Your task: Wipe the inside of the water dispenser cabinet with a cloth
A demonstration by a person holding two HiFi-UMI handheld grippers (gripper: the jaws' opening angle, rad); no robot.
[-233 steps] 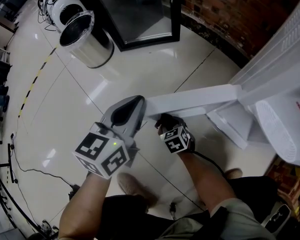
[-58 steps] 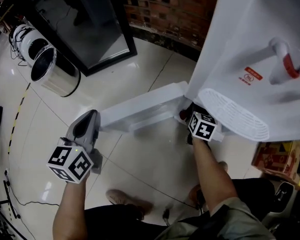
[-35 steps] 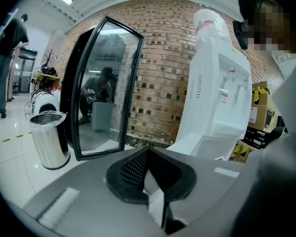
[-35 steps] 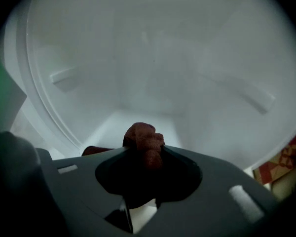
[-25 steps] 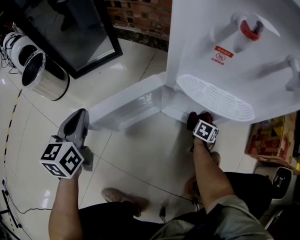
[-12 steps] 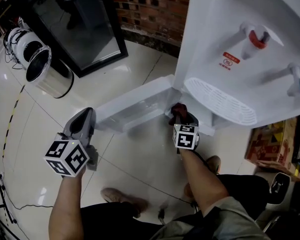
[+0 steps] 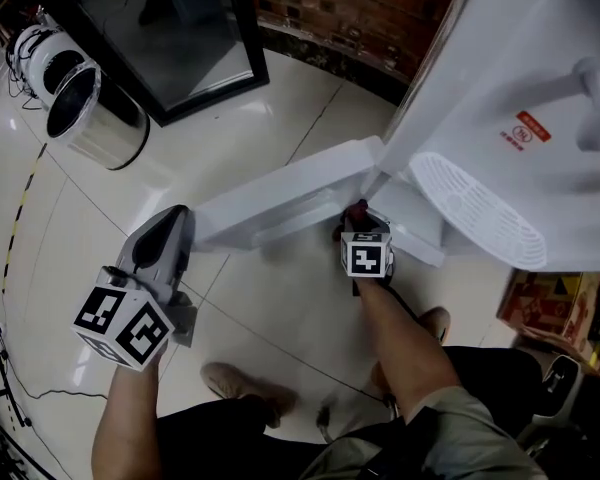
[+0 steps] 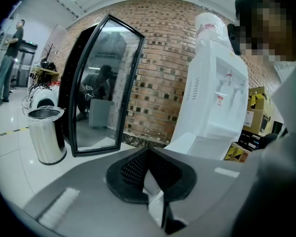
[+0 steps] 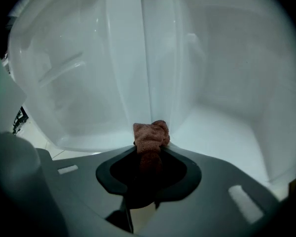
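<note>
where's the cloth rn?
Centre of the right gripper view: the cloth is pinched in the right gripper jaws, at the mouth of the open cabinet low on the water dispenser, beside the door hinge.

A white water dispenser (image 7: 510, 98) stands at the right on the glossy tiled floor (image 7: 130, 198), with its low cabinet door (image 7: 280, 196) open toward the left. The right gripper (image 7: 358, 224) points into the cabinet opening just below the drip grille (image 7: 475, 208), and a reddish cloth (image 7: 356, 207) shows at its tip. The left gripper (image 7: 172, 218) hangs near the door's free end; contact cannot be told. A steel bin (image 7: 90, 118) stands well apart, beside a dark-framed glass panel (image 7: 195, 28).
</note>
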